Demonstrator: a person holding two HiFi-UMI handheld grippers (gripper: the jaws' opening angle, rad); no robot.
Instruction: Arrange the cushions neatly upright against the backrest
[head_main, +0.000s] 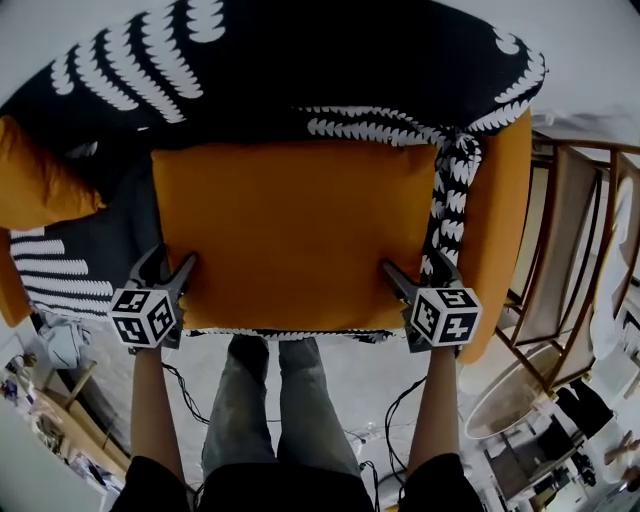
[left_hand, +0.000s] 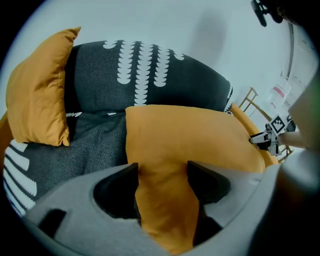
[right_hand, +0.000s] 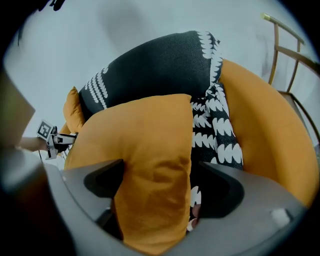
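The left forearm (head_main: 155, 420) and the right forearm (head_main: 435, 420) are stretched forward and down, roughly parallel. The left claw (head_main: 168, 270) is held at the near left corner of the cushion (head_main: 290, 235), and the right claw (head_main: 415, 268) at its near right corner. Both are tilted steeply downward. The left claw's jaws are set apart, with the cushion's corner filling the gap and brushing both. The right claw's jaws are spread wider: the cushion's edge is laid against one jaw only, and a gap is left at the other. The legs (head_main: 270, 400) are seen between the arms.
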